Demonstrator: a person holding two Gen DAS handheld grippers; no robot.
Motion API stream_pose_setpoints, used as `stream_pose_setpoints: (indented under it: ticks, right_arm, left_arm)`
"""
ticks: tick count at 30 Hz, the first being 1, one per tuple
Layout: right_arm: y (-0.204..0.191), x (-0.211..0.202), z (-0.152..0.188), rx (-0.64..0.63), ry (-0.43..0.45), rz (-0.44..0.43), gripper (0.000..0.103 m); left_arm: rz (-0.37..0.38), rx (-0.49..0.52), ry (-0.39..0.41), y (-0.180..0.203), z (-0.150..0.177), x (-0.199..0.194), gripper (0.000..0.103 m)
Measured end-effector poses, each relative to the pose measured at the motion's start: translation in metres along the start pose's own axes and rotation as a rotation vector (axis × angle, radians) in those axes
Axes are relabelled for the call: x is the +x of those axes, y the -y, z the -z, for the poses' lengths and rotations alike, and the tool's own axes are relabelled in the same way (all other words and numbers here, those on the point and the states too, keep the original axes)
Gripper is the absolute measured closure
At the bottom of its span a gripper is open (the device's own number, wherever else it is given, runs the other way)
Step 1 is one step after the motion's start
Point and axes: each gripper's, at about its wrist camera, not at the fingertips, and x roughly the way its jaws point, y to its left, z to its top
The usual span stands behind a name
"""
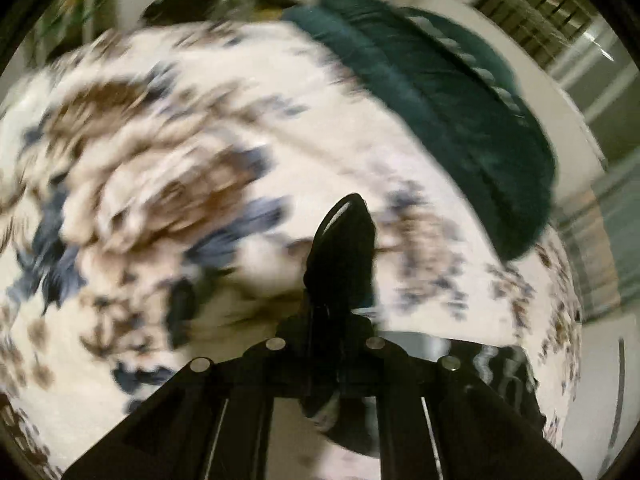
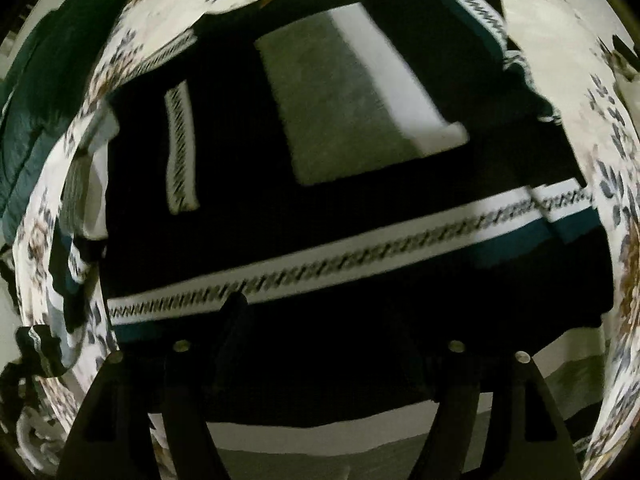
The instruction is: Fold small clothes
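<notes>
Two wrist views showed the scene, both smeared by motion blur.

On the left wrist view, a floral sheet (image 1: 168, 152), cream with brown and blue-grey sprigs, filled the left and middle of the frame. Low in the middle, the left gripper (image 1: 346, 220) had its two black fingers brought tightly together into a single point, with nothing seen between the tips; whether a scrap of dark fabric near its base was caught lower down could not be told. Toward the upper right lay a dark green garment (image 1: 460, 112) in a long rumpled band on the sheet, a pale patterned trim along its far edge.

On the right wrist view, the same green garment (image 2: 48, 92) showed at the far left edge. Across the middle spread a black garment (image 2: 360, 240) lying flat on the floral sheet (image 2: 624, 264), crossed by a white band with a dark chain pattern (image 2: 320, 264) and a teal stripe beneath it. A grey folded piece with a white edge (image 2: 352, 100) rested on it in the upper middle. At the bottom, the right gripper (image 2: 320, 312) held its fingers wide apart over the black garment's near part; no pinch on the cloth was visible.
</notes>
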Motion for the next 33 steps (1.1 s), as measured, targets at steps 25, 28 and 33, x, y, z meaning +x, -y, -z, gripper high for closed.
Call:
stream_pose_setpoints:
  ticks: [25,28,33]
  right_arm:
    - [0.176,-0.06,-0.075,0.119,0.04,-0.091,0.027]
    - [0.168,-0.062,-0.087,0.13,0.045,-0.185,0.027]
    - [0.121,-0.048,-0.116,0.07,0.025,-0.313,0.027]
  left_arm:
    - [0.31,0.678,-0.186,0.404,0.278,-0.016,0.013]
    - [0.227,0.693,-0.134,0.379,0.263,-0.013,0.002]
    - [0.025,0.67,-0.052,0.317,0.226,-0.011,0.002]
